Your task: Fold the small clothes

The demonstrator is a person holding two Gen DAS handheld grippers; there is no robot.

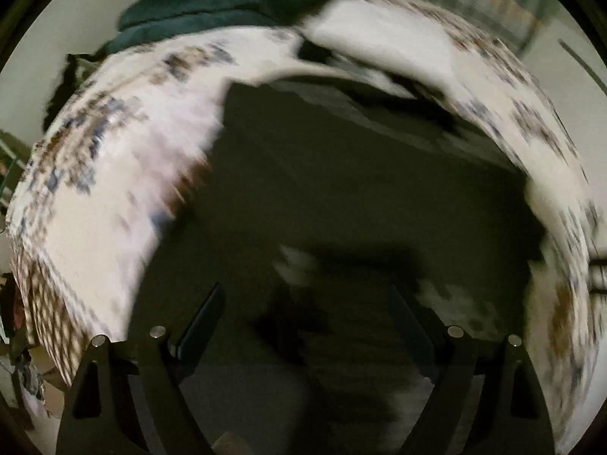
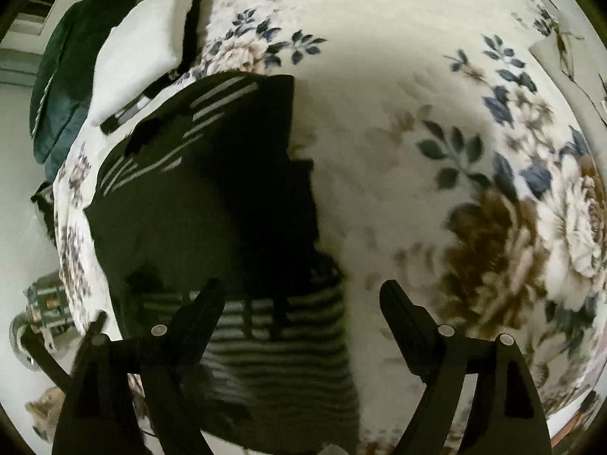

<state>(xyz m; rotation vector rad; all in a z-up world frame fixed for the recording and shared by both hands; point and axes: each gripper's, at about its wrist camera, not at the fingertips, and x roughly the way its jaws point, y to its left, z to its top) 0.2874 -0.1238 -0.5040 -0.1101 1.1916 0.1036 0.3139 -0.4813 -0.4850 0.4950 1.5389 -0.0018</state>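
Observation:
A dark garment (image 2: pixel 197 204) with thin pale stripes lies spread on a floral bedspread (image 2: pixel 436 121); its striped waistband (image 2: pixel 277 345) is nearest the camera. My right gripper (image 2: pixel 303 295) is open, its left finger over the waistband, its right finger over bare bedspread. In the blurred left wrist view the same dark garment (image 1: pixel 341 189) fills the middle. My left gripper (image 1: pixel 303 299) is open just above it and holds nothing.
A dark green cushion (image 2: pixel 64 87) and a white pillow (image 2: pixel 140 60) lie at the head of the bed, the cushion also in the left wrist view (image 1: pixel 227 3). A second striped dark item (image 2: pixel 151 94) lies by the pillow. The bed's edge is at the left.

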